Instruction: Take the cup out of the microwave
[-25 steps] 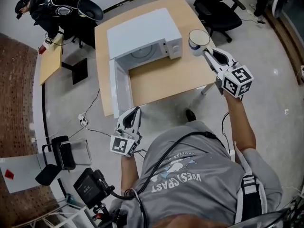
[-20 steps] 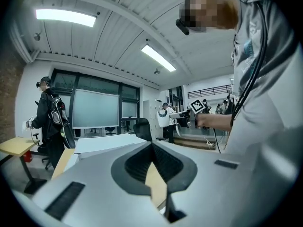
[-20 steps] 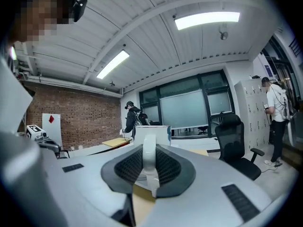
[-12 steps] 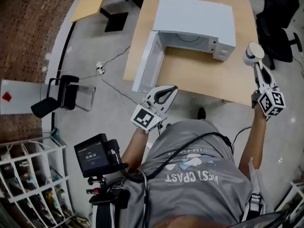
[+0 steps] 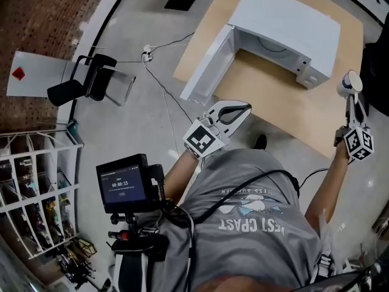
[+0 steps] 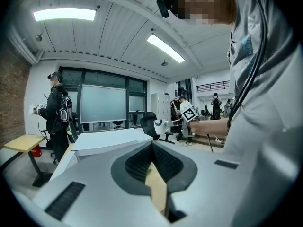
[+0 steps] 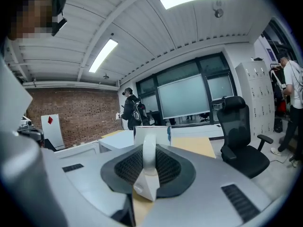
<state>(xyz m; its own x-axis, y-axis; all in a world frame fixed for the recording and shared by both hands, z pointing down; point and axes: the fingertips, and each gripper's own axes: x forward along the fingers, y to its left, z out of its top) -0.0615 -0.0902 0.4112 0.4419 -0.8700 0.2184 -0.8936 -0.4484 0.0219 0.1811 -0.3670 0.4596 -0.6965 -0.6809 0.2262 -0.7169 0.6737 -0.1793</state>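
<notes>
Cup (image 5: 351,84) is outside the microwave (image 5: 292,26), at its four o'clock, handle pinched in the right tongs (image 5: 353,99); left tongs (image 5: 236,111) closed, empty, at seven o'clock.

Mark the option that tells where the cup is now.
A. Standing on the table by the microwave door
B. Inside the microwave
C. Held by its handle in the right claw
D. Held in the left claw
C: in the right gripper view the white handle sits clamped between the jaws of the right claw, and the head view shows the cup at that claw's tip, outside the open microwave.
</notes>
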